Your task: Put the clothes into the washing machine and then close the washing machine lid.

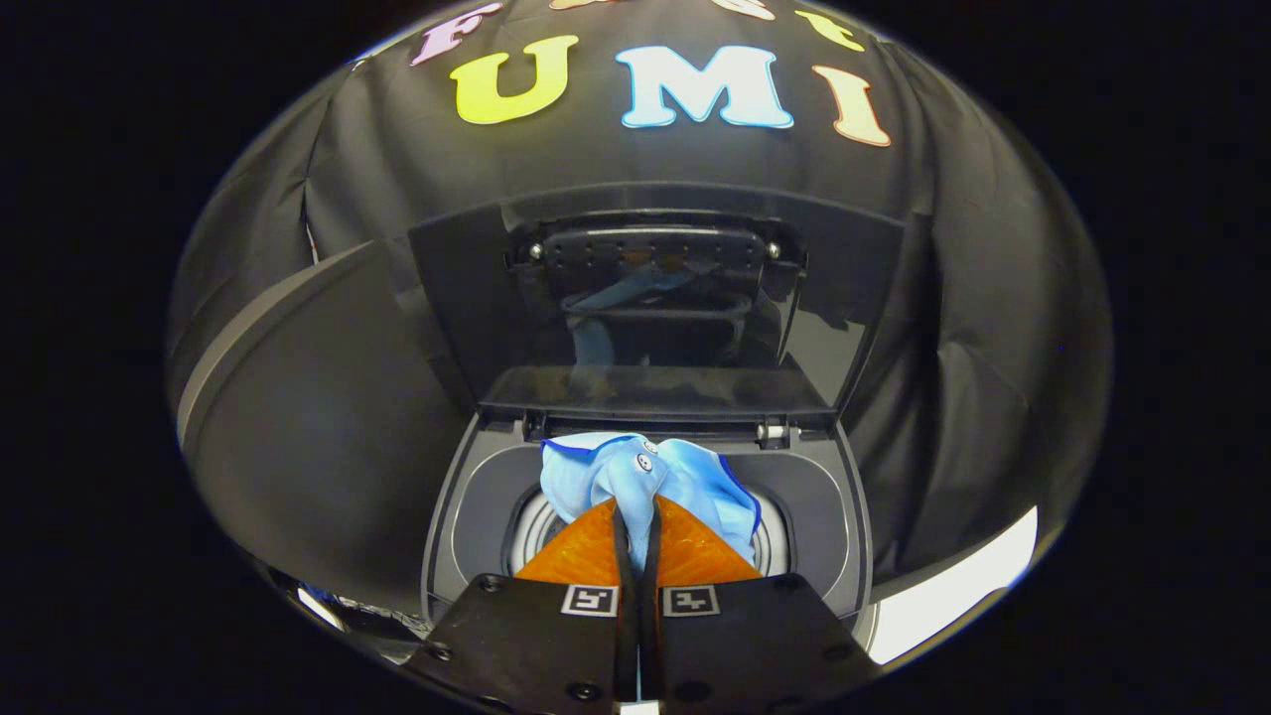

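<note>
Gripper [635, 511]: jaws pinching the cloth.
Cloth [606, 472]: light blue, bunched, over the drum opening.
Washer [457, 516]: grey top.
Lid [457, 298]: upright, open.

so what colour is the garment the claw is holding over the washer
Light blue with darker blue trim, garment, best in the gripper view; claw shut on it.

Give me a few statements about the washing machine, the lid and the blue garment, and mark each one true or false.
1. The washing machine lid stands open. True.
2. The gripper has its jaws closed on the blue garment. True.
3. The garment lies on the floor beside the machine. False: it hangs over the drum opening, just ahead of the jaws.
4. The garment is red. False: it is light blue.
5. The garment has been let go. False: the jaws pinch it.
</note>
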